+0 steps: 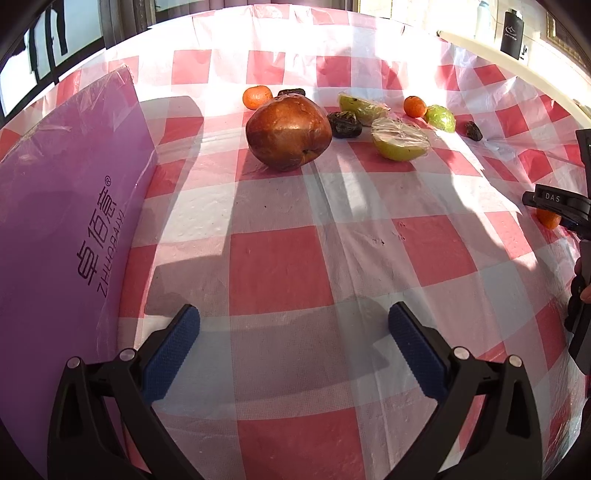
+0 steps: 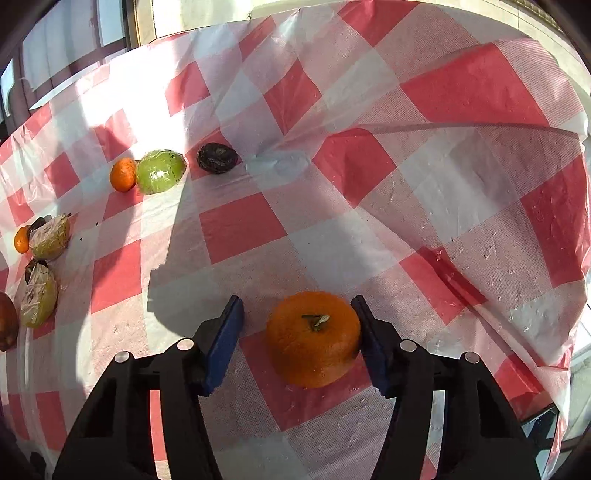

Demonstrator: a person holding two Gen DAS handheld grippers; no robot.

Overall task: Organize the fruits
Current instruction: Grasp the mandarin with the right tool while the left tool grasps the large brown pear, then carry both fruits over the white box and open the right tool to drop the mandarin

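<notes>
In the right wrist view my right gripper (image 2: 297, 310) is open around a mandarin (image 2: 313, 338) that rests on the checked cloth; the right pad touches it, the left pad stands apart. Farther left lie another mandarin (image 2: 123, 174), a wrapped green fruit (image 2: 160, 171) and a dark dried fruit (image 2: 216, 157). In the left wrist view my left gripper (image 1: 293, 319) is open and empty above the cloth. Ahead of it lie a brown pomegranate (image 1: 289, 133), wrapped green halves (image 1: 400, 139), mandarins (image 1: 257, 97) and dark dried fruits (image 1: 345, 123). The right gripper (image 1: 561, 206) shows at the right edge.
A purple board (image 1: 62, 221) with printed lettering lies at the left of the left wrist view. The table is covered by a red and white checked plastic cloth (image 1: 280, 269). Bottles (image 1: 512, 31) stand beyond the far right edge. The cloth is creased at the right (image 2: 461, 129).
</notes>
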